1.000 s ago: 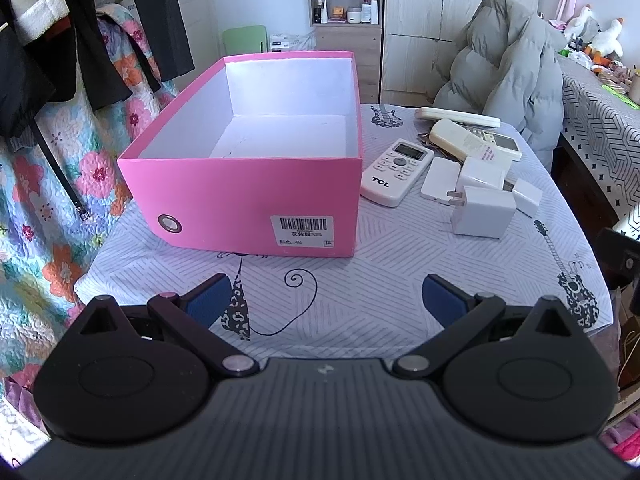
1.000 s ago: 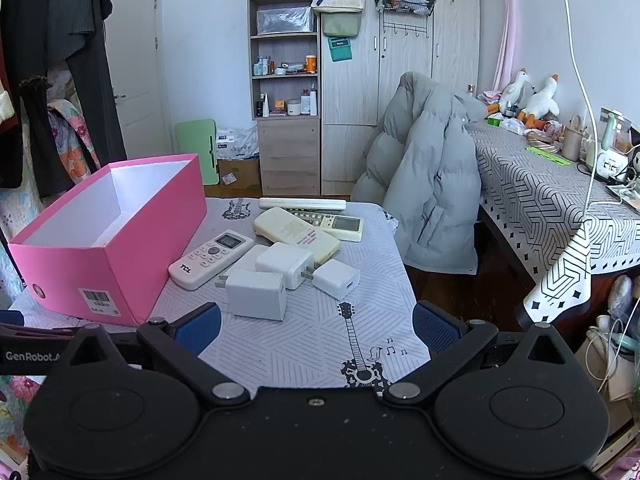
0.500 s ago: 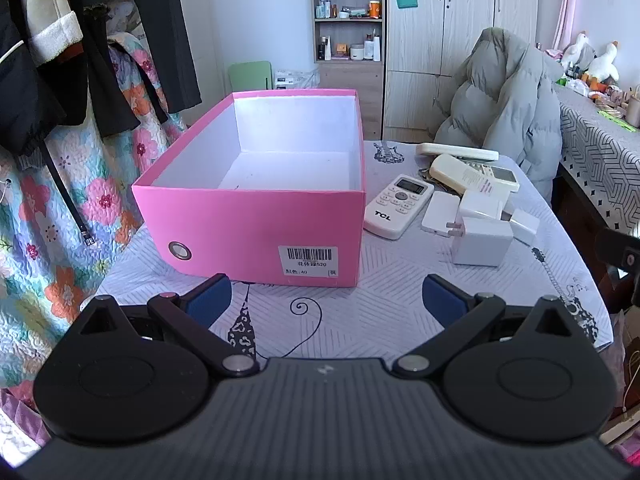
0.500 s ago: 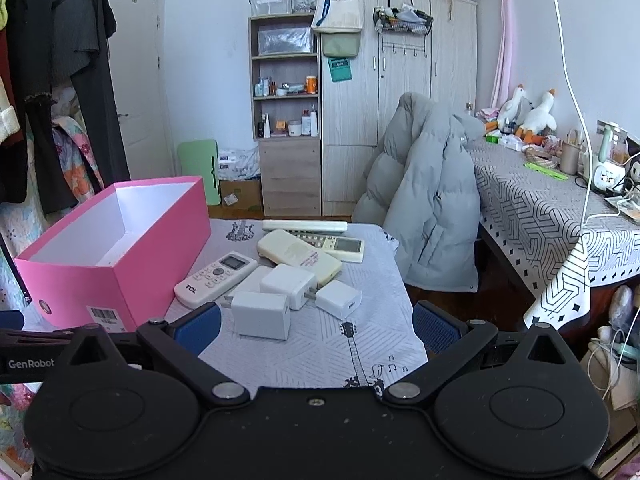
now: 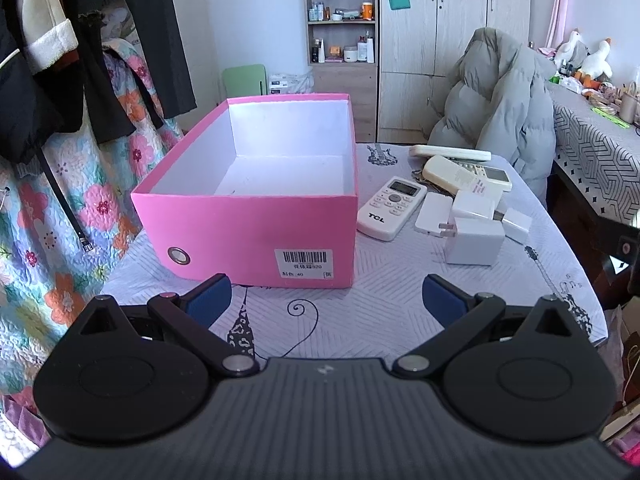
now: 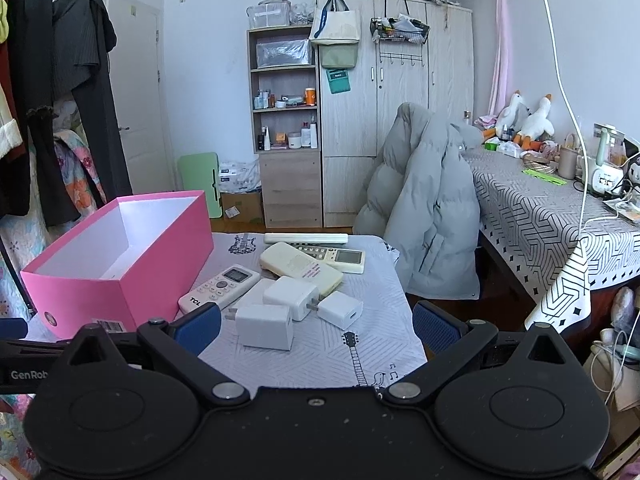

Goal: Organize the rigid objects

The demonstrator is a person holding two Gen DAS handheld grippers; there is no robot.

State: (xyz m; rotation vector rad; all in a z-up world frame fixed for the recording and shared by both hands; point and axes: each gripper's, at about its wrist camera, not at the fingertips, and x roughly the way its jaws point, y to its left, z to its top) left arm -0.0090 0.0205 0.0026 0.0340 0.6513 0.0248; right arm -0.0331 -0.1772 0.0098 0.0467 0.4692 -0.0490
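Right wrist view runs from the empty pink box past the TCL remote to white chargers clustered on the table, with the right gripper and left gripper both spread wide, holding nothing.

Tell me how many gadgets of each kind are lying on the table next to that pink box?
Remote controls: 4 (TCL remote, cream remote, remote with a screen, long white one)
White chargers and adapters: 4 (large charger, middle charger, small cube, flat adapter)
Total: 8
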